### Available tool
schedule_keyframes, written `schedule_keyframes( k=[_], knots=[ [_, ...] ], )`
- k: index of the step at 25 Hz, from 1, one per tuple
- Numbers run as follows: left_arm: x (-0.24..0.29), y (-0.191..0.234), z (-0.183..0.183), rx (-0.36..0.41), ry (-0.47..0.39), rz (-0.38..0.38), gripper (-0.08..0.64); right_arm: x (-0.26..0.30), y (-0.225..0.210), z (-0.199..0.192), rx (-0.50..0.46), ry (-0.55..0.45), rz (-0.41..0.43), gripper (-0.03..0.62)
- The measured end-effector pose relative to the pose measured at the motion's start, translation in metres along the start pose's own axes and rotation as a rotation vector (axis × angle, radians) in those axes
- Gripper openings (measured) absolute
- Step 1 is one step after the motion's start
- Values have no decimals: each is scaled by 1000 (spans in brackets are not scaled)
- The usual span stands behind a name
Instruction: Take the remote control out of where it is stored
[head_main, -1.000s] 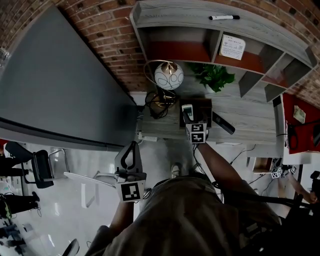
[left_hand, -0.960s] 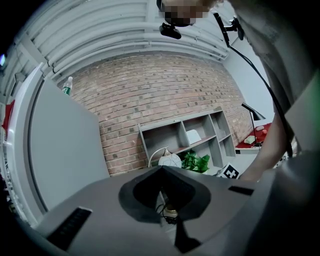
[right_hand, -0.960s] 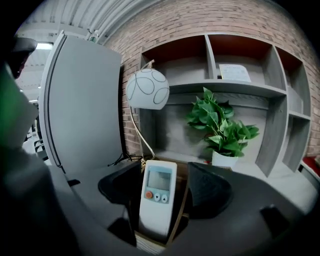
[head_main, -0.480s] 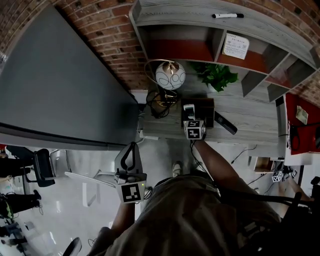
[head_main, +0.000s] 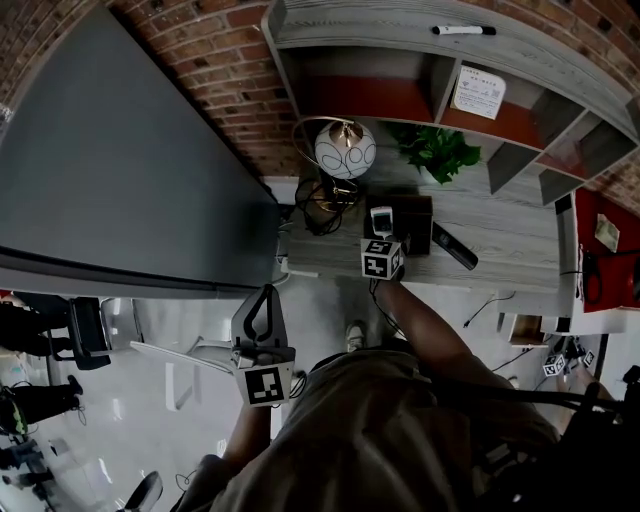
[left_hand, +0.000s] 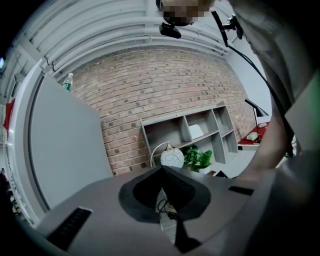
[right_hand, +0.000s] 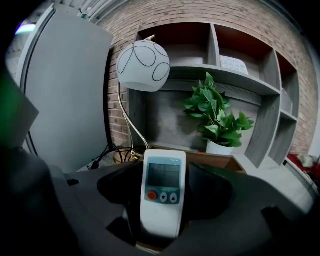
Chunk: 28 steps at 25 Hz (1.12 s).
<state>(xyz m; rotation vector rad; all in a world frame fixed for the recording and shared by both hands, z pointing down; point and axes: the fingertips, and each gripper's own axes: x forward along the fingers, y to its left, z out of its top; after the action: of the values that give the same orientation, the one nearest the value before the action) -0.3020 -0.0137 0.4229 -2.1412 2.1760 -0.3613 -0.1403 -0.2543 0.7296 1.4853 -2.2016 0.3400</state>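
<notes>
A white remote (head_main: 381, 219) with a small screen and a red button stands upright in a dark wooden box (head_main: 412, 214) on the grey desk (head_main: 500, 235). My right gripper (head_main: 381, 230) reaches to it from the near side. In the right gripper view the remote (right_hand: 162, 192) stands between the jaws of that gripper (right_hand: 165, 172), which have just been opening; dark gaps show on both sides of it. My left gripper (head_main: 262, 303) hangs low over the floor, away from the desk. In the left gripper view its tips (left_hand: 162, 169) meet with nothing in them.
A globe lamp (head_main: 345, 150) and coiled cables (head_main: 318, 203) stand left of the box, a potted plant (head_main: 440, 152) behind it. A black remote (head_main: 455, 247) lies to its right. Shelf cubbies (head_main: 470, 95) rise behind, with a marker (head_main: 462, 30) on top. A large grey panel (head_main: 120, 170) fills the left.
In the head view the right gripper's marker cube has shifted a little to the left and now sits straight below the white remote. The left gripper has stayed where it was.
</notes>
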Motion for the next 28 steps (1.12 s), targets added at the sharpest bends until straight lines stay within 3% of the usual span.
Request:
schedule_keyframes(
  k=[4, 13, 19, 28],
  knots=[
    [-3, 1, -3, 5, 1, -1, 11, 0, 1, -2, 23, 0, -17, 278],
    [0, 0, -5, 10, 2, -7, 11, -1, 2, 0, 20, 0, 39, 258],
    [0, -3, -7, 8, 13, -13, 11, -11, 0, 17, 2, -96, 86, 257],
    [14, -12, 1, 5, -19, -38, 11, -55, -16, 78, 18, -274, 161, 256]
  ],
)
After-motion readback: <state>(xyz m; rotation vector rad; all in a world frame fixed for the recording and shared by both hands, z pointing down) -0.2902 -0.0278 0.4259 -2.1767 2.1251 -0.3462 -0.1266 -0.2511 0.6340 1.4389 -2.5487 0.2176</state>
